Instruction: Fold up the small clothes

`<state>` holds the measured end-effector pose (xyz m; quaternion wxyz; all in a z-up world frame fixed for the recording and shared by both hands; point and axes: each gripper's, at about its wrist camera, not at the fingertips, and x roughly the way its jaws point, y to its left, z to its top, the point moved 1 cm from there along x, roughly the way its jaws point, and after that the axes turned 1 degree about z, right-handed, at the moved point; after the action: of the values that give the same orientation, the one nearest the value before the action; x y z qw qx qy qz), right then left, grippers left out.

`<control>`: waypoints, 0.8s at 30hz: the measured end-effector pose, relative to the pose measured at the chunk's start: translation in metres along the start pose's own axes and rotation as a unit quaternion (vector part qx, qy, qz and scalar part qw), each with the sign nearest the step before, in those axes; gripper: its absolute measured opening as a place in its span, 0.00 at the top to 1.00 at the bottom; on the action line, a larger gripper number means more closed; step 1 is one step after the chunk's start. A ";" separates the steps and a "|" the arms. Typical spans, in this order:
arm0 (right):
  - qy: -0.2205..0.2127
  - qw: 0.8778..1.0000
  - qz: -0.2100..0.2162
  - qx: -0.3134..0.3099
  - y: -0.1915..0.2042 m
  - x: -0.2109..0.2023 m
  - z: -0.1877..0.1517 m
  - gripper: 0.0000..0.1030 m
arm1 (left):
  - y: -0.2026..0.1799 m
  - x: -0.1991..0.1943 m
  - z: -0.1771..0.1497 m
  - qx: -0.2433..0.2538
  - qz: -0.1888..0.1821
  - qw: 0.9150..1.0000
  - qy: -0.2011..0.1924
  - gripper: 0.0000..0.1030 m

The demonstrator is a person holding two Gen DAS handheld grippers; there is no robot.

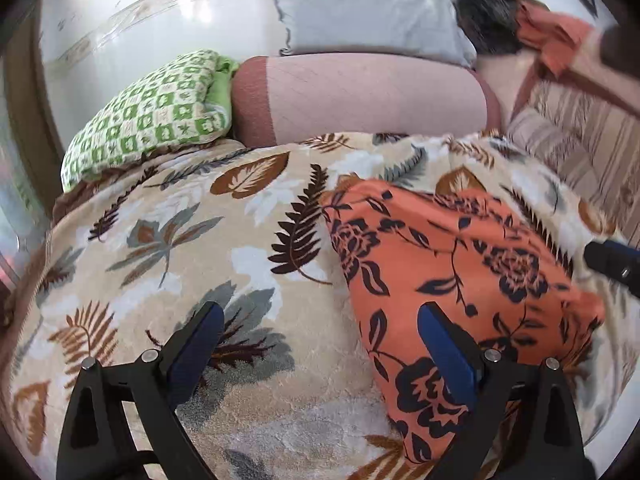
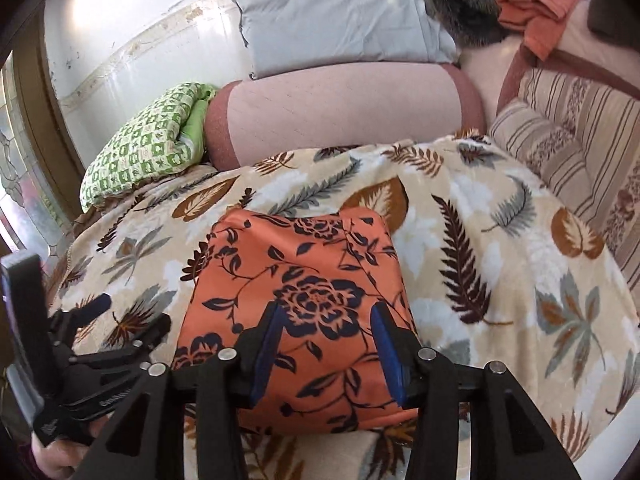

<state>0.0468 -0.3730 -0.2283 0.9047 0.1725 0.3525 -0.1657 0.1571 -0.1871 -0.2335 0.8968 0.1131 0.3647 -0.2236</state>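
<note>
Right wrist view showed the folded orange cloth [image 2: 296,312] lying flat on the leaf-patterned blanket [image 2: 480,240], in front of the pink bolster [image 2: 340,108] with the grey pillow [image 2: 336,20] on top. The right hand-held gripper [image 2: 326,354] hung over the cloth's near edge, its blue pads [image 2: 266,356] spread wide and holding nothing. The left hand-held gripper [image 1: 320,354] sat over the cloth's left edge, also wide apart and empty, one pad above the blanket, the other above the cloth. A green checked quilt [image 1: 148,116] lay left of the bolster.

Orange black-flowered garment [image 2: 296,312] lies apparently folded, roughly square.
</note>
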 end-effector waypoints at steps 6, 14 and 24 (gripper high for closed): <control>-0.006 1.000 -0.019 -0.015 0.014 0.010 0.003 0.52 | 0.008 -0.002 0.006 -0.017 0.012 1.000 -0.011 0.05; 0.009 0.998 -0.042 -0.035 0.029 0.027 0.006 0.52 | 0.008 -0.005 0.006 -0.021 0.000 1.000 -0.017 0.05; 0.012 0.997 -0.052 -0.047 0.045 0.037 0.009 0.51 | 0.025 -0.010 0.010 -0.061 -0.035 0.997 -0.024 0.05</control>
<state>0.0971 -0.3433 -0.2387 0.8979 0.1127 0.3790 -0.1938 0.1689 -0.1661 -0.2181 0.9022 0.0400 0.3594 -0.2349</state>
